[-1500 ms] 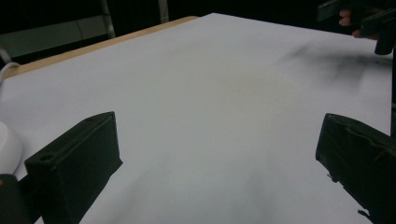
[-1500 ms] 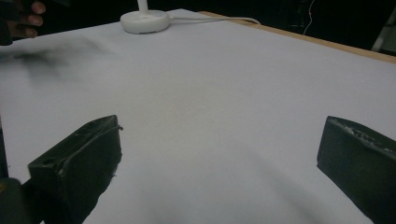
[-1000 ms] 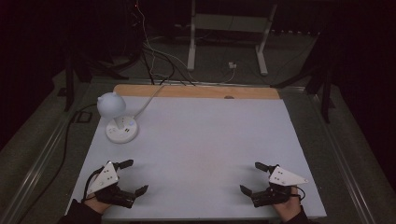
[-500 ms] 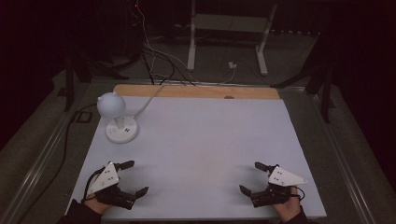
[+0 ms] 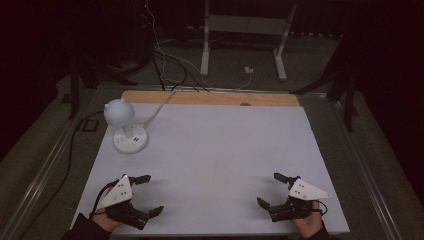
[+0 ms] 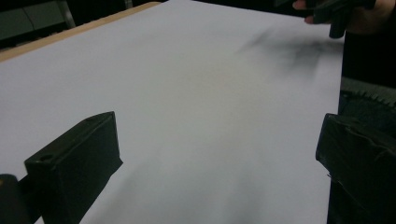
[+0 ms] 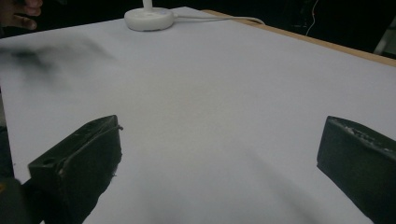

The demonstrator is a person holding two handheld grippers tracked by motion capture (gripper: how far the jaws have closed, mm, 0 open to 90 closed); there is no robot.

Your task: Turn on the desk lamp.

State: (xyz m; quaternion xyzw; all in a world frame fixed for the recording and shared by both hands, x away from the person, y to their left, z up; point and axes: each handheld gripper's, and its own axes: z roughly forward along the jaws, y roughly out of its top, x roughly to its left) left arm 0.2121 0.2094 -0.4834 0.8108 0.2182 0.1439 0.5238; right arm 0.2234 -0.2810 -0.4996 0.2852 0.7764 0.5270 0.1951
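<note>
Both grippers sit low at the near edge of the counter [image 5: 215,150], a wide white sheet with a strip of bare wood along its far side. The left gripper [image 5: 148,195] rests at the near left corner, jaws spread wide apart with nothing between them, pointing inward toward the middle of the counter. The right gripper [image 5: 270,190] mirrors it at the near right corner, jaws equally wide and empty, aimed back toward the left. Each carries its pale three-cornered plate on top, and a dark sleeve shows behind each hand.

Over at the far left stands a small white lamp [image 5: 125,125]: a round globe head above a flat round base, its white cord [image 5: 160,102] running off the far edge. From the right gripper view the lamp base [image 7: 149,18] lies well beyond the open jaws. There are tiny markings on the base, too small to read.

Between the grippers the white surface is bare and smooth.
</note>
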